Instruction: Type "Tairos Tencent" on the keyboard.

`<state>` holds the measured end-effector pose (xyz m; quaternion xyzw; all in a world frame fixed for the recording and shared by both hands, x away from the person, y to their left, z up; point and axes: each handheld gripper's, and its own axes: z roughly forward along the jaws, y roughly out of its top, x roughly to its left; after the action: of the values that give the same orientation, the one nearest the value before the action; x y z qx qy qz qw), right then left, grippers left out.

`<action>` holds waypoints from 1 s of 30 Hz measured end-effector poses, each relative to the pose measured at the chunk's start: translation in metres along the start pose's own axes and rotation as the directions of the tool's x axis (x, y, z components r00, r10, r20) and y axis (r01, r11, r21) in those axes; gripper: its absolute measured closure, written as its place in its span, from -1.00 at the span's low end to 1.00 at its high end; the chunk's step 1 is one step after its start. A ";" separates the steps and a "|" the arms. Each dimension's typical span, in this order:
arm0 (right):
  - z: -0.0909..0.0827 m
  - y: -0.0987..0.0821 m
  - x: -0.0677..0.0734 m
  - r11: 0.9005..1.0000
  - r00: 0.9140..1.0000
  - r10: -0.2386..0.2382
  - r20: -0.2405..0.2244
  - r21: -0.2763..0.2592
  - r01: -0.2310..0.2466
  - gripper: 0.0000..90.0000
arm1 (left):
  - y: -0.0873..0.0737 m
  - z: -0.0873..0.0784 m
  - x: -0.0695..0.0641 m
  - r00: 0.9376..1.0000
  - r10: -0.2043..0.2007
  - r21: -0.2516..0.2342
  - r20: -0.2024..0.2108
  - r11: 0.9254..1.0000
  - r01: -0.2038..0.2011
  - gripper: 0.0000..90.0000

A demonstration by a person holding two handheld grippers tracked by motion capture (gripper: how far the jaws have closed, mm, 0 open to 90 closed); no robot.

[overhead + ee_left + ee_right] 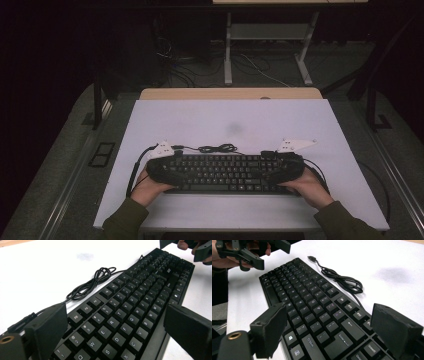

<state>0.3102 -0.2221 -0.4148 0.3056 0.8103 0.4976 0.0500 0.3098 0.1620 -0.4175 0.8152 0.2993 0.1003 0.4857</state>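
A black keyboard (225, 173) is seen lying flat on the white tabletop (230, 120), near the person's edge of it and roughly centred between the two hands. The left gripper (167, 167) is placed at the keyboard's left end and the right gripper (282, 162) at its right end, each held by a hand entering from the bottom of the high view. In the left gripper view, the two black jaws are seen standing wide apart, with the left end of the keyboard (130, 307) lying between them; no pad is seen pressing on the case, so this gripper is taken as released. In the right gripper view, the jaws are likewise spread wide, the right end of the keyboard (317, 312) with its Enter and Shift keys sitting between them, untouched as far as can be told. The keyboard's black cable (217, 148) is coiled loosely on the tabletop just behind the keyboard's far edge, and its plug (311, 258) is seen lying free on the white surface. A faint grey smudge (234, 128) is visible on the tabletop beyond the cable. The opposite gripper is glimpsed at the far end of the keyboard in each gripper view.
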 end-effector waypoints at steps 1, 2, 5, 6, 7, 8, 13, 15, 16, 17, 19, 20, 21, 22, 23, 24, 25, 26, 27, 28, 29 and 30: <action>0.001 0.001 0.000 1.000 1.000 0.001 -0.001 0.002 -0.001 -0.69 | 0.000 0.001 0.000 1.000 -0.007 -0.006 -0.001 1.000 0.007 -0.84; 0.002 0.001 0.000 1.000 1.000 -0.002 0.000 0.003 0.002 -0.69 | 0.001 0.001 0.000 1.000 -0.005 -0.005 -0.002 1.000 0.005 -0.81; 0.006 0.003 0.000 1.000 1.000 0.000 -0.003 0.006 0.000 -0.67 | 0.002 0.002 0.001 1.000 -0.006 -0.006 -0.006 1.000 0.006 -0.72; 0.007 0.003 0.000 1.000 1.000 0.001 -0.004 0.009 -0.001 -0.66 | 0.003 0.003 0.001 1.000 -0.005 -0.007 -0.007 1.000 0.005 -0.70; 0.008 0.003 0.000 1.000 1.000 0.003 -0.005 0.013 -0.003 -0.66 | 0.003 0.003 0.002 1.000 -0.008 -0.007 -0.007 1.000 0.008 -0.69; 0.009 0.003 0.000 1.000 1.000 0.003 -0.008 0.013 -0.003 -0.64 | 0.003 0.003 0.002 1.000 -0.006 -0.004 -0.008 1.000 0.006 -0.68; 0.015 0.005 0.001 1.000 1.000 0.001 -0.011 0.028 -0.001 -0.60 | 0.005 0.007 0.002 1.000 -0.003 -0.002 -0.004 1.000 0.003 -0.65; 0.016 0.007 0.001 1.000 1.000 -0.003 -0.014 0.025 0.003 -0.52 | 0.006 0.008 0.002 1.000 -0.002 0.001 -0.003 1.000 0.002 -0.63; 0.017 0.007 0.001 1.000 1.000 -0.004 -0.018 0.025 0.004 -0.49 | 0.006 0.009 0.002 1.000 -0.002 -0.001 -0.002 1.000 0.002 -0.63; 0.018 0.008 0.002 1.000 1.000 -0.003 -0.021 0.031 0.003 -0.46 | 0.006 0.009 0.003 1.000 -0.005 -0.003 -0.002 1.000 0.005 -0.63; 0.020 0.009 0.002 0.999 1.000 -0.003 -0.023 0.035 0.004 -0.36 | 0.007 0.011 0.003 1.000 -0.007 -0.003 -0.001 1.000 0.007 -0.61; 0.021 0.010 0.002 0.999 1.000 -0.005 -0.027 0.039 0.006 -0.30 | 0.007 0.011 0.003 1.000 -0.006 0.000 0.000 1.000 0.006 -0.60; 0.021 0.010 0.002 0.999 1.000 -0.003 -0.031 0.043 0.005 -0.25 | 0.008 0.012 0.004 1.000 -0.008 -0.003 0.001 1.000 0.008 -0.60; 0.021 0.010 0.002 0.999 0.999 -0.002 -0.036 0.044 0.004 -0.20 | 0.008 0.013 0.004 1.000 -0.009 -0.002 0.002 1.000 0.009 -0.60; 0.021 0.011 0.002 0.999 0.999 -0.002 -0.042 0.044 0.004 -0.15 | 0.009 0.014 0.004 1.000 -0.010 -0.002 0.001 1.000 0.010 -0.60; 0.022 0.011 0.001 0.999 0.999 -0.002 -0.047 0.045 0.005 -0.10 | 0.009 0.014 0.004 1.000 -0.006 0.000 0.000 1.000 0.006 -0.60; 0.022 0.011 0.001 0.999 0.999 -0.001 -0.049 0.043 0.003 -0.06 | 0.010 0.015 0.004 1.000 -0.007 0.002 0.001 1.000 0.007 -0.60; 0.022 0.011 0.001 0.999 0.998 0.004 -0.055 0.043 -0.002 -0.02 | 0.011 0.016 0.004 1.000 -0.010 -0.002 0.000 1.000 0.010 -0.59; 0.022 0.011 0.001 0.999 0.998 0.003 -0.060 0.043 -0.001 0.04 | 0.011 0.016 0.004 1.000 -0.010 0.002 0.001 1.000 0.010 -0.59; 0.022 0.011 0.001 0.999 0.998 0.001 -0.063 0.041 0.002 0.10 | 0.012 0.017 0.004 1.000 -0.010 0.002 0.001 1.000 0.010 -0.59; 0.022 0.011 0.001 0.999 0.998 0.003 -0.066 0.042 0.000 0.15 | 0.011 0.018 0.004 1.000 -0.014 -0.001 0.001 1.000 0.014 -0.59; 0.023 0.011 0.001 0.999 0.997 0.001 -0.072 0.046 0.003 0.22 | 0.011 0.019 0.004 1.000 -0.015 -0.001 0.002 1.000 0.015 -0.58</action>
<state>0.3230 -0.2003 -0.4167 0.2882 0.8230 0.4894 0.0142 0.3260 0.1466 -0.4181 0.8128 0.3050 0.0957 0.4870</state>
